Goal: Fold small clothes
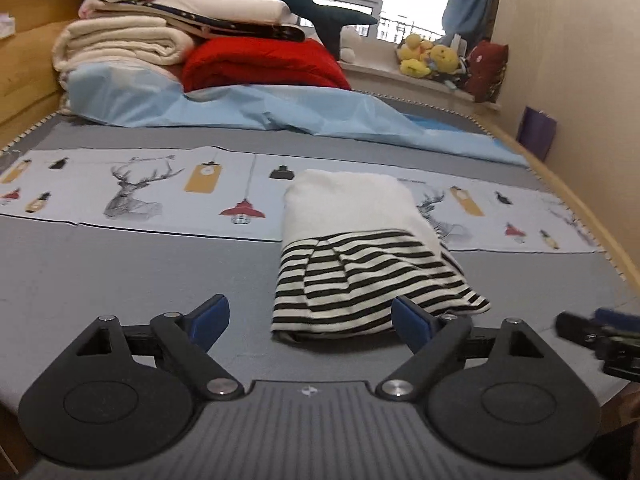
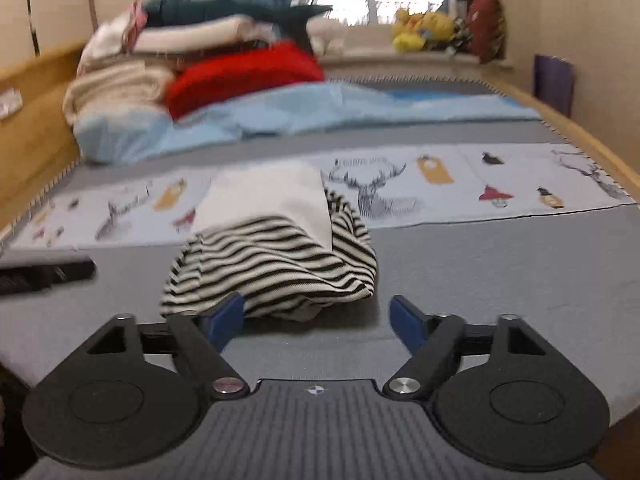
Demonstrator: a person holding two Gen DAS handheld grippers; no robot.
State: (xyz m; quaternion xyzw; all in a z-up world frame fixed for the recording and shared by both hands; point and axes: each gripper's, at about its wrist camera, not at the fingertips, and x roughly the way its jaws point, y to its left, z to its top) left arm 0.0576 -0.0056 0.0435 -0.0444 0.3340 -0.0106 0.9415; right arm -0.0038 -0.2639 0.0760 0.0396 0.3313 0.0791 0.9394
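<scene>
A small folded garment [image 1: 360, 276], white at the far half and black-and-white striped at the near half, lies on the grey bed cover [image 1: 120, 272]. In the right wrist view the same garment [image 2: 276, 260] looks loosely bunched at its near edge. My left gripper [image 1: 310, 318] is open, held just short of the garment's near edge, with nothing between its blue pads. My right gripper [image 2: 318, 318] is open too, and its left pad overlaps the striped hem in the picture; whether they touch I cannot tell. Each gripper shows blurred at the other view's edge [image 1: 596, 334] [image 2: 44, 272].
Folded cream blankets [image 1: 120, 44], a red quilt [image 1: 260, 64] and a crumpled light blue sheet [image 1: 280, 112] fill the far end of the bed. A wooden bed frame [image 1: 24, 80] runs along the left. Yellow plush toys [image 1: 428, 56] sit on the window sill; a purple bag [image 1: 536, 130] leans at the right wall.
</scene>
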